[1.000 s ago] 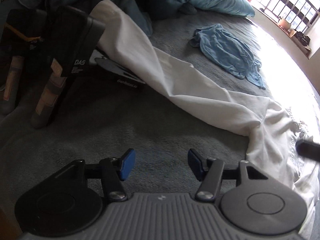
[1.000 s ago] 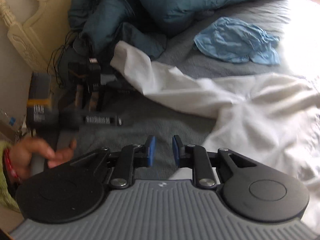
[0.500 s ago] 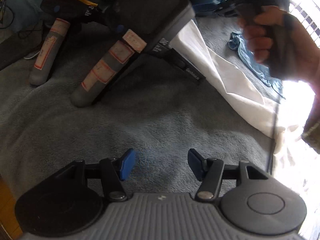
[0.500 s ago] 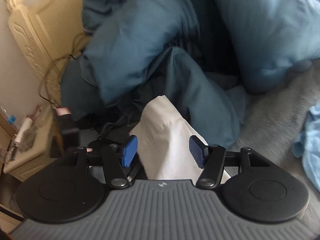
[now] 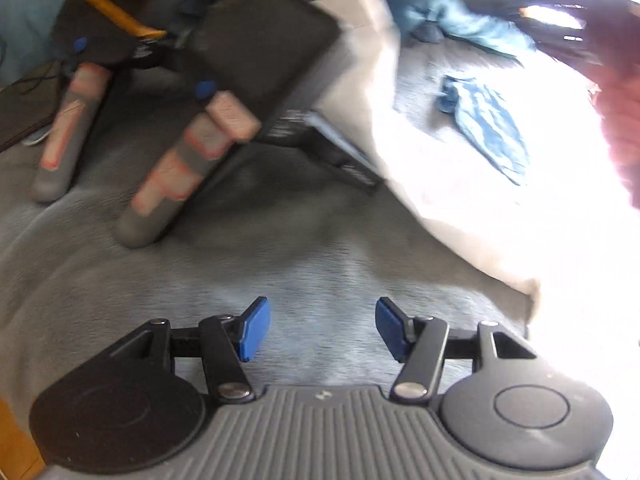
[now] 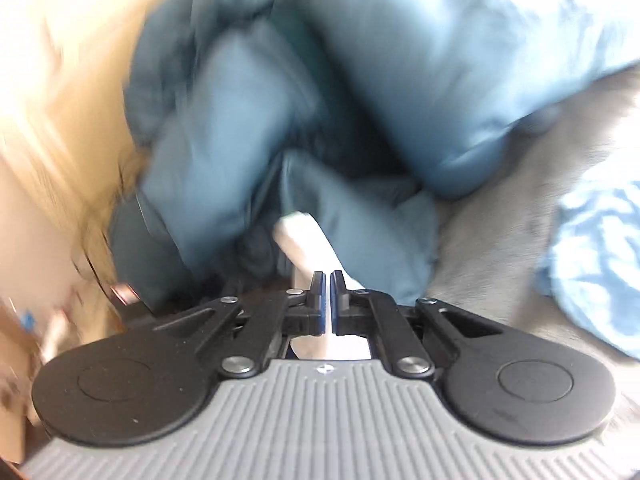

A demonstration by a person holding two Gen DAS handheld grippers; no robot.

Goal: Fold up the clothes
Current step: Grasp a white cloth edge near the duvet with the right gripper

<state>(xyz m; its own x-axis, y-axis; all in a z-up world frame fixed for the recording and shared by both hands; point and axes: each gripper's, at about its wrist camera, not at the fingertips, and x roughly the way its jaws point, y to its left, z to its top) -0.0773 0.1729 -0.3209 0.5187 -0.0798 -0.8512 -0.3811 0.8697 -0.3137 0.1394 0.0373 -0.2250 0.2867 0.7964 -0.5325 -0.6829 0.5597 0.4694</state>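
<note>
Your right hand-held gripper [image 6: 327,296] is clamped shut on the white cloth [image 6: 304,240]; your left hand-held gripper [image 5: 322,328] hangs wide and empty over the grey bed [image 5: 312,256].

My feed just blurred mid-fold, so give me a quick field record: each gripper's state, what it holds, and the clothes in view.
left gripper: open, empty, over the grey bed cover
right gripper: shut on the white cloth
white cloth: corner pinched; the rest trails across the bed
blue garment: crumpled, lying apart from the white cloth
spare grippers: resting on the bed
image quality: both views motion-blurred
</note>
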